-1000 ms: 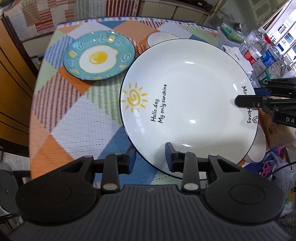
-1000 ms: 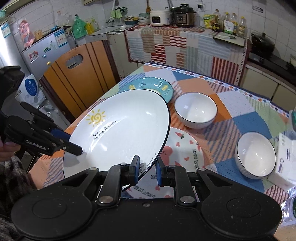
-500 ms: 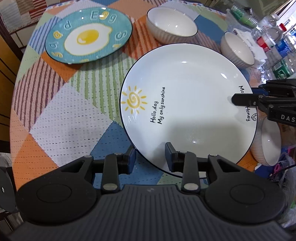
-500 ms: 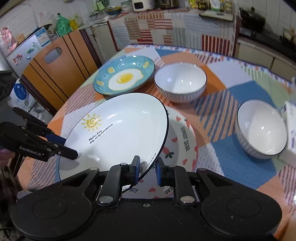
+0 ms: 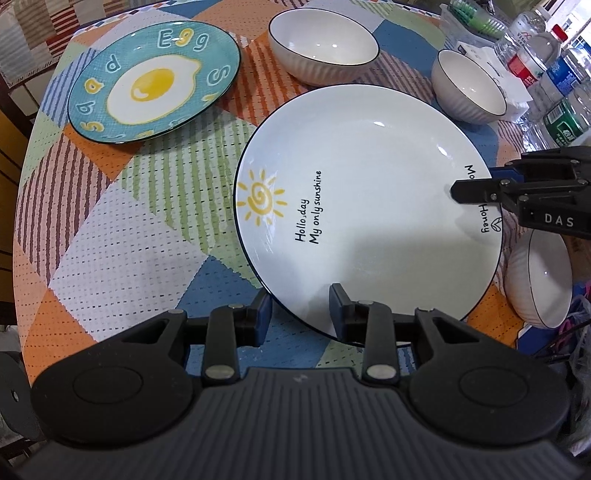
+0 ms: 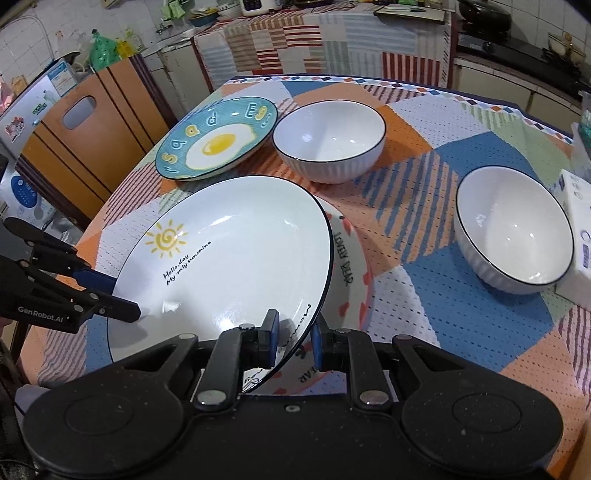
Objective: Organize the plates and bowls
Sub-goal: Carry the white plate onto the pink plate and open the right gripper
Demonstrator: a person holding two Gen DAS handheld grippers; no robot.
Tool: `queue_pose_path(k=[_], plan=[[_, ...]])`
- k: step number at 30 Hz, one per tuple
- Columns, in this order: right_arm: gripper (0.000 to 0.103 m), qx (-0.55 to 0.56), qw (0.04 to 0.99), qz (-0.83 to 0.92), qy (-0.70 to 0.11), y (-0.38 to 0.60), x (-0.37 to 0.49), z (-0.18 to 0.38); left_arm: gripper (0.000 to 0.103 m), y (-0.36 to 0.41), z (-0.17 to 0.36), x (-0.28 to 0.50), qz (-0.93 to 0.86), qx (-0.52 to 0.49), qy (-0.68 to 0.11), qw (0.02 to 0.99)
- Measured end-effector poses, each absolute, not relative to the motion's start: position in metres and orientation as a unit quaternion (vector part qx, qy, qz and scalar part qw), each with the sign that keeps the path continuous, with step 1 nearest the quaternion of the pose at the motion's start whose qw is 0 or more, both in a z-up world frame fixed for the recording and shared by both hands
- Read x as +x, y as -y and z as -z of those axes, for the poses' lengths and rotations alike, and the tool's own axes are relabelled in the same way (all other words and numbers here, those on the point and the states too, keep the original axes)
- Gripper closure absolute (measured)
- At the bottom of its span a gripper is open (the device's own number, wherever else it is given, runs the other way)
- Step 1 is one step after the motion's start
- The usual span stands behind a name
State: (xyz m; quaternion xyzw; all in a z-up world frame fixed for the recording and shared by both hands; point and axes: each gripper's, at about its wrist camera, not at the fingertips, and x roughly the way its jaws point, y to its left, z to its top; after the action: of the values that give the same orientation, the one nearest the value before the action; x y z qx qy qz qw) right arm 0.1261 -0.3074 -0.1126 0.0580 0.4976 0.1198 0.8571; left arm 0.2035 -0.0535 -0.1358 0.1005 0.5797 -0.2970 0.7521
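White-tiled kitchen wall (image 6: 29, 55), cloth-draped counter (image 6: 321, 40), wooden cabinet (image 6: 92, 136), perhaps a fridge (image 6: 33, 107) left

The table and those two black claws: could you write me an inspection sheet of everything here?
Surface: table under a patchwork cloth.
Job's things: sun plate held tilted over a strawberry plate; egg plate flat; two bowls upright, a third at the table edge.
Clutter: tissue pack, bottles.
Grippers: left gripper and right gripper each pinch the sun plate's rim on opposite sides.
Cables: a dark cable near the third bowl.
Surroundings: wooden chair, counter with appliances, fridge.
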Motion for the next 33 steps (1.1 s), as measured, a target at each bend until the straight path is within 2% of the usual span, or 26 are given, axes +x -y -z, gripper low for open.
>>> queue_pose_path(k=[11, 15, 22, 25, 29, 33], plan=[[0.076, 0.034, 0.866, -0.075, -0.493, 0.298, 0.118, 0.117, 0.072, 0.065, 0.137, 0.206, 0.288, 0.116, -0.572, 0.759], [0.076, 0.071, 0.860, -0.059, -0.502, 0.306, 0.119, 0.123, 0.073, 0.065, 0.141, 0.210, 0.292, 0.111, -0.570, 0.760], [0.072, -0.001, 0.866, -0.034, -0.499, 0.287, 0.118, 0.122, 0.073, 0.064, 0.144, 0.212, 0.297, 0.097, -0.573, 0.758], [0.070, -0.052, 0.857, -0.001, -0.512, 0.277, 0.120, 0.128, 0.073, 0.062, 0.135, 0.210, 0.302, 0.089, -0.566, 0.762], [0.071, -0.015, 0.852, 0.004, -0.523, 0.281, 0.119, 0.120, 0.073, 0.054, 0.121, 0.208, 0.294, 0.084, -0.557, 0.772], [0.071, -0.006, 0.867, -0.007, -0.498, 0.275, 0.109, 0.093, 0.073, 0.045, 0.103, 0.202, 0.284, 0.090, -0.545, 0.783]])
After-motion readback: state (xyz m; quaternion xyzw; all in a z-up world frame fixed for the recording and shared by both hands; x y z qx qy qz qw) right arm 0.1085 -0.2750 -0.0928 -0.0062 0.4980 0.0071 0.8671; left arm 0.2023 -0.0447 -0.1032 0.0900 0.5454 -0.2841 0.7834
